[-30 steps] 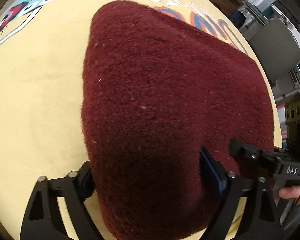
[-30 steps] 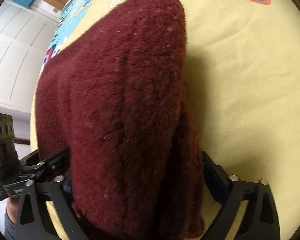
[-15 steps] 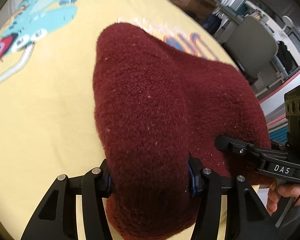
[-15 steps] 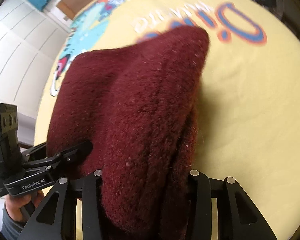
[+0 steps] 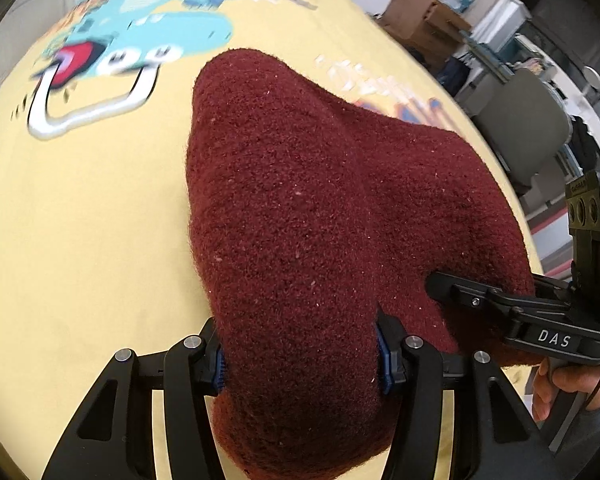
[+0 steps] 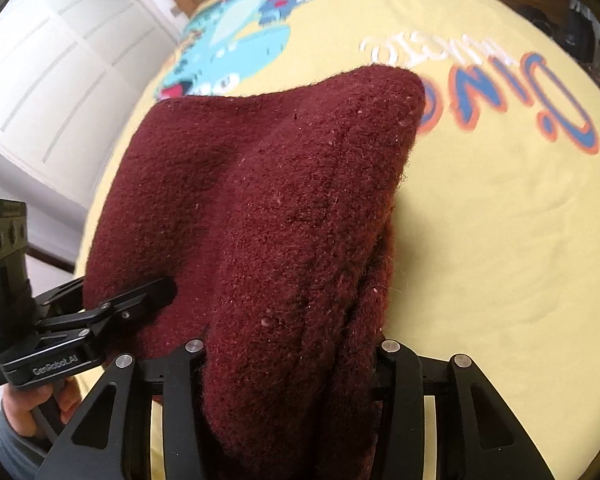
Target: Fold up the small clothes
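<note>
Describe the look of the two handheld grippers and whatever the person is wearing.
Both are matte black with open triangular cut-outs in the linkages and silver screw heads. The left gripper has blue ribbed pads. The right gripper, seen from the left wrist, reads "DAS"; the left one reads "GenRobot.AI". Each carries a boxy black camera module. A thin black cable and a grey sleeve show.

The knitted garment (image 5: 324, 216) is a deep burgundy, plain and fuzzy, flecked with pale lint. It lies on a pale yellow cloth (image 5: 80, 240) printed with a turquoise cartoon creature (image 5: 140, 40) with a red mouth, white lettering (image 6: 404, 46), and blue lettering edged in orange (image 6: 540, 100). Both tools are black, the left tool (image 5: 300, 356) with blue pads.
</note>
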Demonstrator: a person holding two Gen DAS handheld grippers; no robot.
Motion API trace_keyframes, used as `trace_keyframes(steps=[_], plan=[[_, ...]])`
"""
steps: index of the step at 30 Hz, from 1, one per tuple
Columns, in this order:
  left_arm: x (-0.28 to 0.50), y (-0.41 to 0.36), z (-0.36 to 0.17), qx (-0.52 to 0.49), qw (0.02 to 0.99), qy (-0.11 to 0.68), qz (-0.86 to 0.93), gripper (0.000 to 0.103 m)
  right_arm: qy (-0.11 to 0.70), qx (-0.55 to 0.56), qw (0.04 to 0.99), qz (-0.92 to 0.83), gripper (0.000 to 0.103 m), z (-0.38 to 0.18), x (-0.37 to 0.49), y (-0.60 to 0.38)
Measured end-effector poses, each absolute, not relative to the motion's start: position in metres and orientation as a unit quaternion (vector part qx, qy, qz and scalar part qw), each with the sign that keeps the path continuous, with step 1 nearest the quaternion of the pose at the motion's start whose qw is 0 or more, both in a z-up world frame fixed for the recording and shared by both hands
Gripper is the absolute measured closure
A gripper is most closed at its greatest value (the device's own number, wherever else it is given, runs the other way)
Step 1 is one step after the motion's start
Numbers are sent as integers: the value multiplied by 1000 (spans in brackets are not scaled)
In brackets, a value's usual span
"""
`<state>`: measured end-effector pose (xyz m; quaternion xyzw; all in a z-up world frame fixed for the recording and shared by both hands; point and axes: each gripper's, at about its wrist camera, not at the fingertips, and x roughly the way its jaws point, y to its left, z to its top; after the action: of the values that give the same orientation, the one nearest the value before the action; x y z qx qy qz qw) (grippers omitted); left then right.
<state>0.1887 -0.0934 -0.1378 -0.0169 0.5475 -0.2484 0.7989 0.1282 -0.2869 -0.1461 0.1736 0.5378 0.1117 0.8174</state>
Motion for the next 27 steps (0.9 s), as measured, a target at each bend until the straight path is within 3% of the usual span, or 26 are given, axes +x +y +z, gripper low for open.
trace_keyframes(steps=[4,5,6,8,12,18,21,27], plan=[[185,-85,-169,-12,789,568,-235,49,573,159,798,92,49,-182,132,-275],[187,-86,-172,-11,790,567,-232,43,579,158,795,86,47,-191,130,-275],[187,-84,-176,-5,790,570,-226,35,581,161,793,83,41,-192,132,-276],[191,-84,-177,0,790,574,-215,30,590,153,789,75,28,-195,137,-285],[192,-84,-174,12,790,580,-198,21,596,117,792,66,17,-189,154,-288],[178,-86,-151,64,812,555,-167,16,566,65,820,55,1,-166,148,-274],[171,-85,-137,63,818,548,-163,1,548,63,832,56,1,-149,129,-285],[151,-54,-131,83,834,525,-147,1,512,50,856,51,1,-131,110,-279]])
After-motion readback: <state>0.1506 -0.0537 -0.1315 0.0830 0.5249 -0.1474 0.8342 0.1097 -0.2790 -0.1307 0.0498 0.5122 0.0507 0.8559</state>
